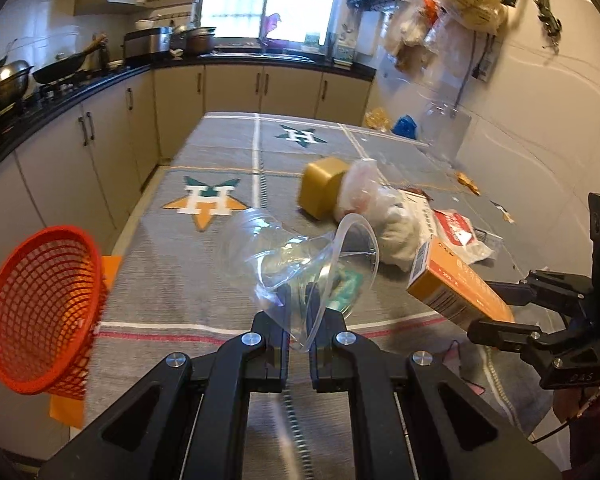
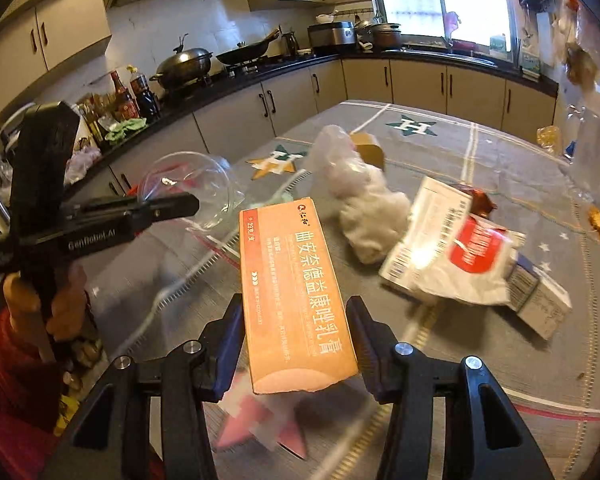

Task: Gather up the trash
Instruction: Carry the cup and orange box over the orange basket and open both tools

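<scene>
My left gripper is shut on the thin rim of a clear plastic cup, which hangs above the grey star-patterned tablecloth. A second clear cup is nested in it. My right gripper is shut on a long orange carton, lifted off the cloth with its far end pointing away. In the left wrist view the right gripper and the carton are at the right. From the right wrist, the left gripper and the cup are at the left.
An orange mesh basket sits tilted at the table's left edge. Lying on the cloth are a crumpled white bag, a brown box, a red-and-white packet and a flat white carton. Kitchen counters run behind.
</scene>
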The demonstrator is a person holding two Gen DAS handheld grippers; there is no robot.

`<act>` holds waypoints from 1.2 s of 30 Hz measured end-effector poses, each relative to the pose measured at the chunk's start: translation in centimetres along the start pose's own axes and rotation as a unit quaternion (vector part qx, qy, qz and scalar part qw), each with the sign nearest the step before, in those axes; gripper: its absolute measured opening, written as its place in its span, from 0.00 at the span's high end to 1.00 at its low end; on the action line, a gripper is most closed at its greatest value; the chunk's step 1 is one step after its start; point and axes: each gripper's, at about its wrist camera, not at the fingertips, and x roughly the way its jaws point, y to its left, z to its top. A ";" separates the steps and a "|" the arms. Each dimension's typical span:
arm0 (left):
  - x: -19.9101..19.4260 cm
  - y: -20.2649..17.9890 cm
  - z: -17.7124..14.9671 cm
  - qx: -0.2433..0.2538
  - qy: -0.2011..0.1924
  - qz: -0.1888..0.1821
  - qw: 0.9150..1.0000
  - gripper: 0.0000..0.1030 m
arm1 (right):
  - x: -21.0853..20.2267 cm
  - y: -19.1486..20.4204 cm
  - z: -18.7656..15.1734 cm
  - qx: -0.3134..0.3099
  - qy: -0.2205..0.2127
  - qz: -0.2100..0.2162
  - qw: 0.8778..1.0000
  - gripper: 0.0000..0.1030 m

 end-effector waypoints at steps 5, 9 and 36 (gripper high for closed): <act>-1.3 2.4 -0.3 -0.025 -0.013 0.022 0.999 0.93 | 1.8 2.3 1.8 0.000 0.002 0.018 1.000 0.47; -2.1 4.5 -0.8 -0.047 -0.019 0.034 0.998 0.93 | 3.3 4.1 3.4 -0.002 0.003 0.035 0.999 0.47; -5.3 11.7 -1.2 -0.106 -0.061 0.030 0.992 0.93 | 6.3 8.3 7.4 -0.006 -0.008 0.040 0.999 0.47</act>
